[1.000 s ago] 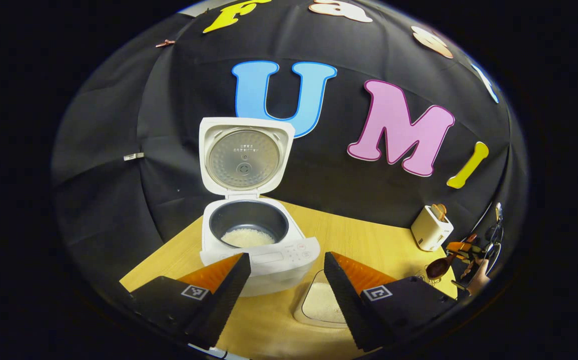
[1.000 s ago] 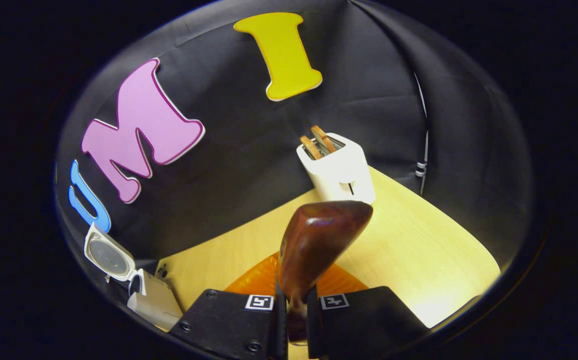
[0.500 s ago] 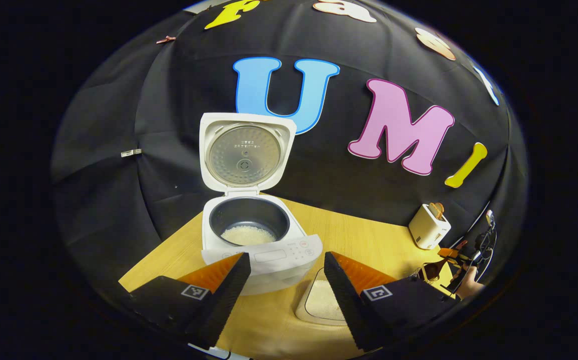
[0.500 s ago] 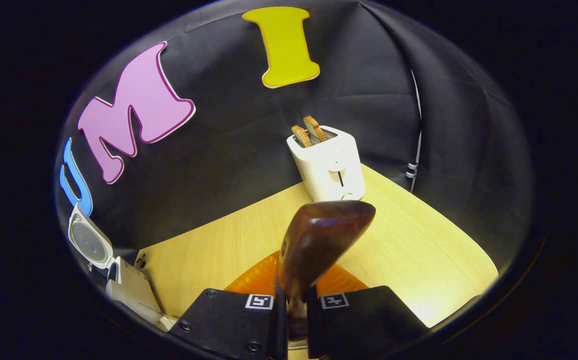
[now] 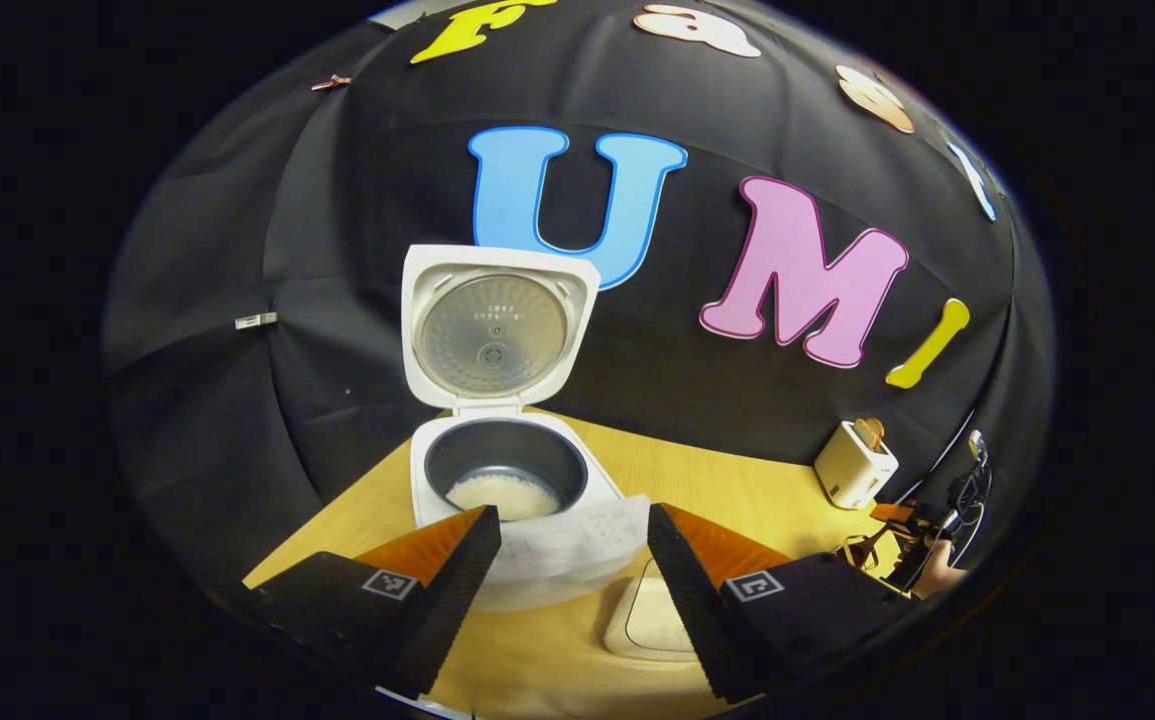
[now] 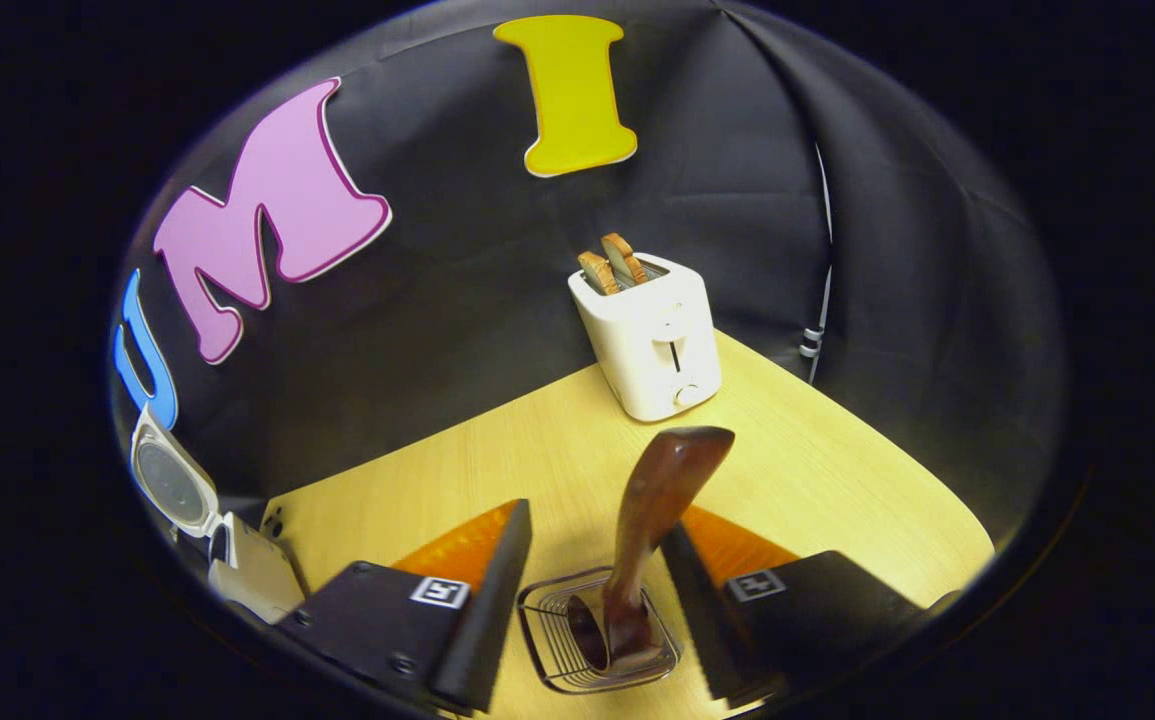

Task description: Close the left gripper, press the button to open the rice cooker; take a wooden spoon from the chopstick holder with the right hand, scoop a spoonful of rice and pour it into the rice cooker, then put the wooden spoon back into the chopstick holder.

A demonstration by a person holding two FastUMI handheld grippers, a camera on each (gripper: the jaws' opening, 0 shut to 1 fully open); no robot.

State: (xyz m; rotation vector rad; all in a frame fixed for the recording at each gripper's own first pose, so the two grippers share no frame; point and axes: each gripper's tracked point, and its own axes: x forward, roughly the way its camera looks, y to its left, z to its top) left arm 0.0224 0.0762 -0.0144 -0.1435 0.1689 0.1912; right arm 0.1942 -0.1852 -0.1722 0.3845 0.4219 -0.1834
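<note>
The white rice cooker stands open with its lid upright and white rice in the dark pot. My left gripper is open just in front of it, holding nothing. The brown wooden spoon stands in the wire chopstick holder, broad end up. My right gripper is open, one finger on each side of the spoon and apart from it. The cooker also sits at the left edge of the right gripper view. The right gripper and a hand appear small at the far right of the left gripper view.
A shallow white container of rice lies on the wooden table to the right of the cooker. A white toaster with two slices of toast stands at the back right near the wall, also seen as the toaster.
My right gripper has opened and let go of the wooden spoon, which now stands in the wire holder. The left gripper stays open and has shifted slightly.
</note>
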